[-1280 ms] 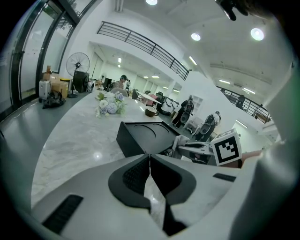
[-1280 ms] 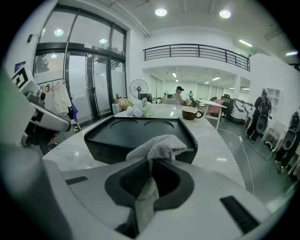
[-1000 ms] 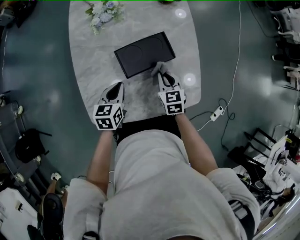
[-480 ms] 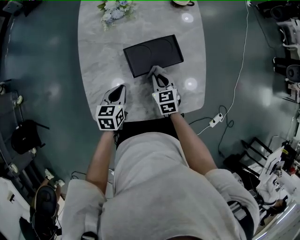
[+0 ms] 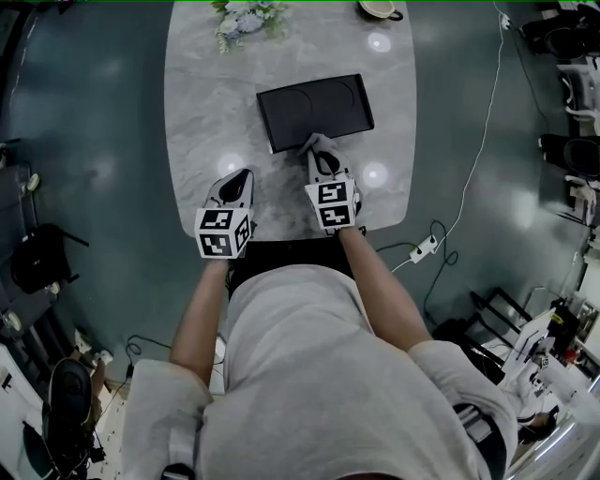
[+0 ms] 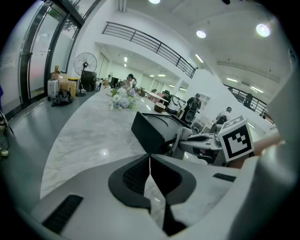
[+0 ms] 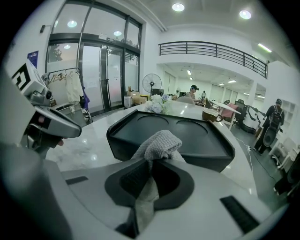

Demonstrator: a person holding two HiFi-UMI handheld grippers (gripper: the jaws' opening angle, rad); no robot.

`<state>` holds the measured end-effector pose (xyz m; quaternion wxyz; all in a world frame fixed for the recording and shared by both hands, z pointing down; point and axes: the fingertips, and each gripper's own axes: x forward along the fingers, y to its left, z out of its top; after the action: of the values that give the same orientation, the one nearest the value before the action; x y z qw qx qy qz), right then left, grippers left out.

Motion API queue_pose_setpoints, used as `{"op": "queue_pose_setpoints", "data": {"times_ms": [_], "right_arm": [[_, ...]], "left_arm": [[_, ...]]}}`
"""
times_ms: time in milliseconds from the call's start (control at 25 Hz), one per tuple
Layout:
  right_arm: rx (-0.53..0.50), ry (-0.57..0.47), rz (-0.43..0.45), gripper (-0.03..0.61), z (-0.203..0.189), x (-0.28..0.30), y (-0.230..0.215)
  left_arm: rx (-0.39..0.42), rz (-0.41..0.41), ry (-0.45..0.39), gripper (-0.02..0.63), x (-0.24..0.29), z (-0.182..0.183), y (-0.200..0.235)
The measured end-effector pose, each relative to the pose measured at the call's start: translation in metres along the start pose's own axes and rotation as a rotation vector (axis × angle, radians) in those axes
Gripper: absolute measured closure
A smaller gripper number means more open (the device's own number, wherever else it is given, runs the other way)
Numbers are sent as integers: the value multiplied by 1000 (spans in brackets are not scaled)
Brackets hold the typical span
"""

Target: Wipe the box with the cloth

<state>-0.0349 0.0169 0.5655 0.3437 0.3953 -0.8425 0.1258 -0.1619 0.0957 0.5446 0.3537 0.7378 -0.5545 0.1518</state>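
A flat black box with two round recesses in its top lies on the marble table. My right gripper is shut on a grey knitted cloth, whose bunched end touches the box's near edge. The left gripper rests over the bare tabletop to the left of the box's near corner, shut with nothing between its jaws. From the left gripper view the right gripper and the cloth show beside the box.
A bunch of pale flowers lies at the table's far left and a cup at the far right. A white cable with a power strip runs over the dark floor to the right of the table. People and desks stand far off.
Both grippers have shifted a little forward and down toward the box. The cloth stays in the right gripper at the box's near edge.
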Motion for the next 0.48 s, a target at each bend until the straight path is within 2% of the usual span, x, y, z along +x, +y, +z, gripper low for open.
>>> {"op": "queue_pose_setpoints", "data": {"times_ms": [480], "right_arm": [[-64,34,57,535,3,8,34]], "left_arm": [[-54,61,-28,584,-26,-17,20]]}}
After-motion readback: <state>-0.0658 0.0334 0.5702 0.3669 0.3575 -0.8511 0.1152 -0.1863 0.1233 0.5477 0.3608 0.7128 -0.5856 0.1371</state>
